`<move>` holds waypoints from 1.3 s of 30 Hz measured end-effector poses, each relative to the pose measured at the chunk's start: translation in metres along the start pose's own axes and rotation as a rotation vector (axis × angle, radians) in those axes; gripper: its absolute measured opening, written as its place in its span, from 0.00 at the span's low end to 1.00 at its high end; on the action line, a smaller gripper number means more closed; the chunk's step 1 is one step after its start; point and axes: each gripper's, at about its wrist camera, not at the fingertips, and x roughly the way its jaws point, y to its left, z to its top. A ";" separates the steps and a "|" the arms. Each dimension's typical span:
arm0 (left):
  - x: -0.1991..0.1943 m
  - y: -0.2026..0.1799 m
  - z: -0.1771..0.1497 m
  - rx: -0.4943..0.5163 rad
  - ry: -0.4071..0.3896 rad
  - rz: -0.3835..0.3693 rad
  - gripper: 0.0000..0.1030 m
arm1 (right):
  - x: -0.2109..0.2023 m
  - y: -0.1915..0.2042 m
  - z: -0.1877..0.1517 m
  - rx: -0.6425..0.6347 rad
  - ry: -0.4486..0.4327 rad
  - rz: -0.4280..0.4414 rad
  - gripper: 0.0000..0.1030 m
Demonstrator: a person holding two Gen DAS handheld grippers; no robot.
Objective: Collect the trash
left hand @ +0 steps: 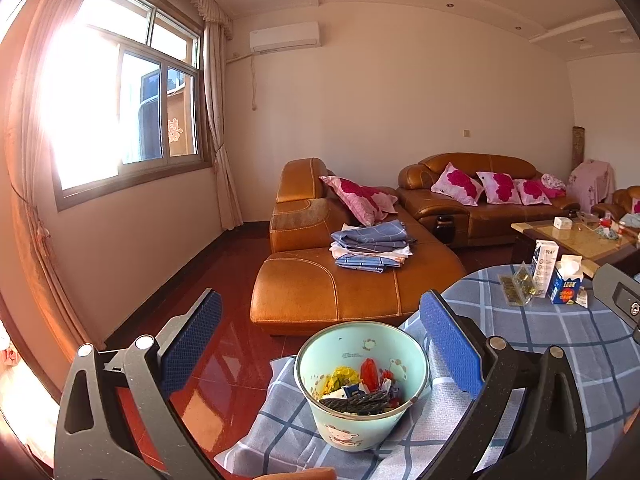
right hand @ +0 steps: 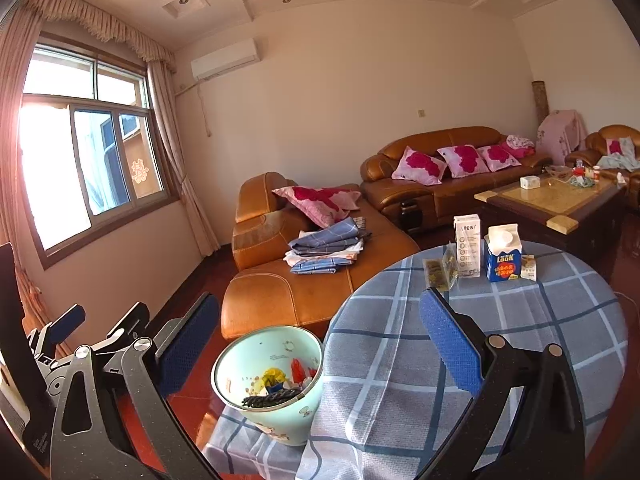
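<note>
A pale green trash bucket (left hand: 360, 392) with cartoon prints stands by the near left edge of the round table, holding yellow, red and dark scraps. It also shows in the right wrist view (right hand: 268, 384). On the table's far side stand a white carton (right hand: 467, 245), a blue milk carton (right hand: 503, 254) and clear gold-flecked wrappers (right hand: 440, 270); the same cartons show in the left wrist view (left hand: 554, 276). My left gripper (left hand: 320, 344) is open and empty above the bucket. My right gripper (right hand: 320, 344) is open and empty over the table's near edge.
The round table (right hand: 520, 340) has a blue checked cloth. An orange leather sofa (right hand: 288, 288) with folded blue cloth (right hand: 324, 250) stands behind it. A coffee table (right hand: 552, 200) with small items is at the right. The floor is red tile.
</note>
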 end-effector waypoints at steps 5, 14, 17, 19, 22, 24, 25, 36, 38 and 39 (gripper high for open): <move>-0.006 0.007 0.003 -0.031 -0.014 -0.017 0.94 | -0.004 0.004 0.002 -0.013 -0.014 0.002 0.95; -0.011 0.010 0.006 -0.039 -0.027 -0.017 0.94 | -0.007 0.006 0.000 -0.010 -0.015 0.002 0.95; -0.012 0.010 0.005 -0.034 -0.029 -0.014 0.94 | -0.008 0.007 -0.001 -0.011 -0.015 0.000 0.95; -0.013 0.010 0.005 -0.035 -0.031 -0.016 0.94 | -0.008 0.006 -0.001 -0.005 -0.013 0.002 0.95; -0.012 0.011 0.005 -0.034 -0.031 -0.011 0.94 | -0.009 0.007 -0.002 0.000 -0.007 0.004 0.95; -0.011 0.010 0.005 -0.034 -0.027 -0.008 0.94 | -0.008 0.008 -0.003 -0.003 -0.003 0.003 0.95; -0.011 0.010 0.005 -0.034 -0.024 -0.009 0.94 | -0.008 0.008 -0.003 -0.004 0.001 0.003 0.95; -0.010 0.008 0.004 -0.035 -0.026 -0.011 0.94 | -0.008 0.010 -0.004 -0.005 0.004 0.004 0.95; -0.010 0.008 0.004 -0.033 -0.027 -0.010 0.94 | -0.008 0.011 -0.004 -0.003 0.006 0.003 0.95; -0.010 0.008 0.004 -0.034 -0.027 -0.009 0.94 | -0.009 0.012 -0.004 -0.004 0.008 0.004 0.95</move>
